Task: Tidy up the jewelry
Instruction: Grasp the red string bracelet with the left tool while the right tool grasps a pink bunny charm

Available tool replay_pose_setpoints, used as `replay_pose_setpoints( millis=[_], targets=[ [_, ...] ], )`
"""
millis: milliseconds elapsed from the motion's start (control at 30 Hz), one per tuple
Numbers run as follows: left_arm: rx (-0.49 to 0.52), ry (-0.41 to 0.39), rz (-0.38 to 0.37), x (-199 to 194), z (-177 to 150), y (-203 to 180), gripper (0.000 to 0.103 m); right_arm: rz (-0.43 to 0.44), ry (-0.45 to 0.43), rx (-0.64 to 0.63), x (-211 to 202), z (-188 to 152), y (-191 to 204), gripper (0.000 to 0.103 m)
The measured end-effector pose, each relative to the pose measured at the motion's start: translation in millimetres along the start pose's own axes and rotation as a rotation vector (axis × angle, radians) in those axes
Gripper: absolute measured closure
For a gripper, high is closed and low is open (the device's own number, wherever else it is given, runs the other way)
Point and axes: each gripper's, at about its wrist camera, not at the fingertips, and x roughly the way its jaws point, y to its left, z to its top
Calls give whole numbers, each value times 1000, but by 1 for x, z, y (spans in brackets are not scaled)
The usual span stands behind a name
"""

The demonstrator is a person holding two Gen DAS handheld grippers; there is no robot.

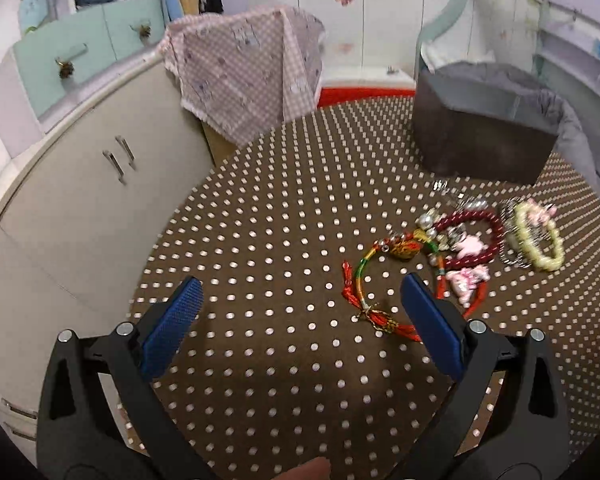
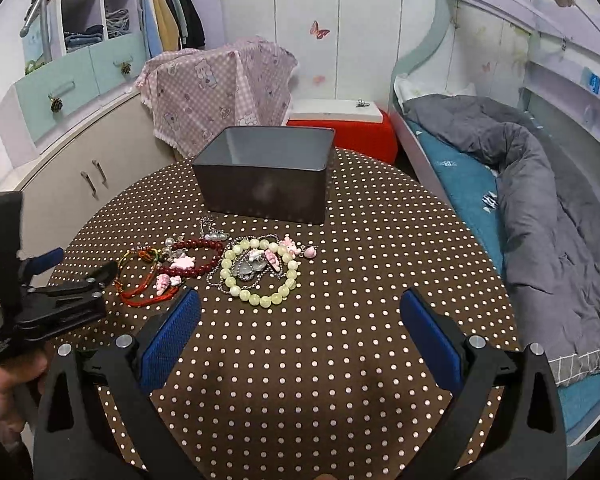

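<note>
A: Left wrist view, item one: left gripper (image 1: 300, 304), blue-padded black fingers, jaws spread wide, nothing held. Hovers low over brown white-dotted tablecloth (image 1: 260, 208).

B: Nearest piece?

A: Red, green and gold braided cord bracelet with red tassels (image 1: 364, 280), flat on cloth, partly behind the right-hand pad (image 1: 428, 320). Just beyond, touching: dark red bead bracelet with pink charm (image 1: 472, 236). Further right: pale green bead bracelet over a silver chain (image 1: 540, 248).

B: Right wrist view?

A: Right gripper (image 2: 300, 320), same pattern, jaws equally wide, empty, short of the heap. Pale green bead bracelet directly ahead between the fingers' line; dark grey rectangular open-topped bin (image 2: 264, 176) behind the heap, apparently empty, as far as the interior shows.

B: Step in hand?

A: Judged: start of sorting, every piece on cloth, none in bin. Left gripper lined up for first pick.

B: Next move?

A: Probably: shift left gripper right to centre the cord bracelet, lower the pads to cloth, close on one strand. Care needed: the cord bracelet touches the red bead bracelet, so a lift may drag it along.
</note>
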Motion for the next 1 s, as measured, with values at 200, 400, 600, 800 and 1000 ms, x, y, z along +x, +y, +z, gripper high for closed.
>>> replay_pose_setpoints(
  millis=[200,400,600,800,1000],
  targets=[
    [38,36,-116,13,1,-10,69,78,19,-28,14,3,12,7],
    [37,3,-180,0,2,-9,97,194,45,-57,27,5,35,8],
    [1,-60,-157,-27,2,9,97,306,105,-106,43,5,65,31],
    [-19,-82,-143,-36,3,21,97,325,165,-159,74,7,95,54],
    [-30,-100,-149,-45,3,24,97,239,136,-261,86,-2,110,77]
  ],
)
